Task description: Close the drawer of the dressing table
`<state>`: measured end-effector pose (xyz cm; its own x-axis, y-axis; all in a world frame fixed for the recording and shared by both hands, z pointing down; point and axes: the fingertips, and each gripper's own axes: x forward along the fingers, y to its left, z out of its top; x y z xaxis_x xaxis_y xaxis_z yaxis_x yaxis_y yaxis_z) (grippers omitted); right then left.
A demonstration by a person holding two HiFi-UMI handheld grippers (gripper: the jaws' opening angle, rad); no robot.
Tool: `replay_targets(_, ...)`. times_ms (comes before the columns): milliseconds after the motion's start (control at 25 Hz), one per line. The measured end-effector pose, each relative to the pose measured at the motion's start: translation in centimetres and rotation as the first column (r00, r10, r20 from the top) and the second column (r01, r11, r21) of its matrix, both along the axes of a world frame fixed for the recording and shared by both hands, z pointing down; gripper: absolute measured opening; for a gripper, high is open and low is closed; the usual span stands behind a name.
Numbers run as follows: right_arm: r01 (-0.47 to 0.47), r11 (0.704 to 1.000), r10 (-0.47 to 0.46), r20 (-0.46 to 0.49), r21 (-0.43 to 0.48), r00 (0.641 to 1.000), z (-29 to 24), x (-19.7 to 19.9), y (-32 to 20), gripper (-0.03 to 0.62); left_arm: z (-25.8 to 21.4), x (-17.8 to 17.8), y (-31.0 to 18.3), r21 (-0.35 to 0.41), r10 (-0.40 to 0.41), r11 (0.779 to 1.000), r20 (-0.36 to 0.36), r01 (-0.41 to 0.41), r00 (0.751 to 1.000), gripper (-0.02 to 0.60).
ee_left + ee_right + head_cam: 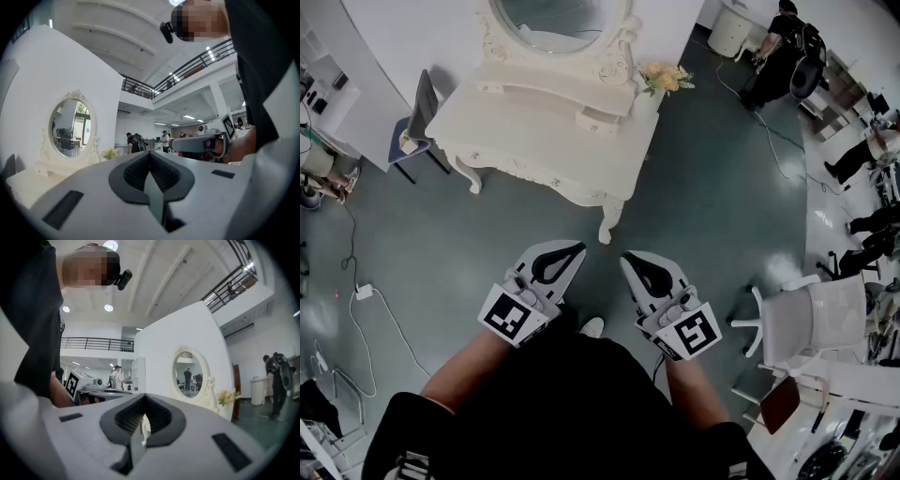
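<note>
Drawers sit in a low tier under the oval mirror [558, 19] on the white counter [534, 141]. One small drawer [598, 119], toward the right of that tier in the head view, stands pulled out over the counter top. A bunch of pale flowers [666, 80] stands at the counter's right end, and a dark chair [417, 117] stands against its left end.

The person stands back on the grey floor [722, 206], well apart from the counter. The left hand-held gripper [577, 249] and the right hand-held gripper [628, 258] are held level, side by side, and point toward the counter. On each, the jaws are closed tip to tip with nothing between them. Neither touches the drawer.
</note>
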<state>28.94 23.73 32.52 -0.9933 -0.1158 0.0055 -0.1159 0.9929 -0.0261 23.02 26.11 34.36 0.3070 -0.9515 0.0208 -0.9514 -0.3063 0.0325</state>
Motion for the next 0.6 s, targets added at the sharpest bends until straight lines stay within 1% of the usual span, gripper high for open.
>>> replay_targets(120,0.003,1.0,-0.003,0.004,0.009,1.0,-0.1,0.8,1.0,0.003,-0.4,0.9,1.1,0.025,-0.009,1.0,0.008,0.009,1.0,-0.006)
replay_targets(240,0.0,1.0,0.0,0.003,0.011,1.0,0.0,1.7,1.6,0.002,-0.3,1.6,2.1,0.019,-0.022,1.0,0.025,0.021,0.999,-0.006)
replay_targets(360,0.004,1.0,-0.004,0.001,0.0,1.0,0.2,2.5,2.1,0.002,-0.4,2.0,3.0,0.015,-0.043,0.999,0.021,0.043,0.999,-0.006)
replay_targets(480,0.008,1.0,-0.008,0.013,-0.015,1.0,0.3,2.8,2.5,0.003,-0.3,2.3,3.6,0.001,-0.055,0.998,0.023,0.055,0.998,-0.006)
replay_targets(600,0.009,1.0,-0.009,0.022,-0.025,1.0,0.4,2.8,2.7,0.003,-0.6,2.5,3.9,0.004,-0.058,0.998,0.031,0.058,0.998,-0.006)
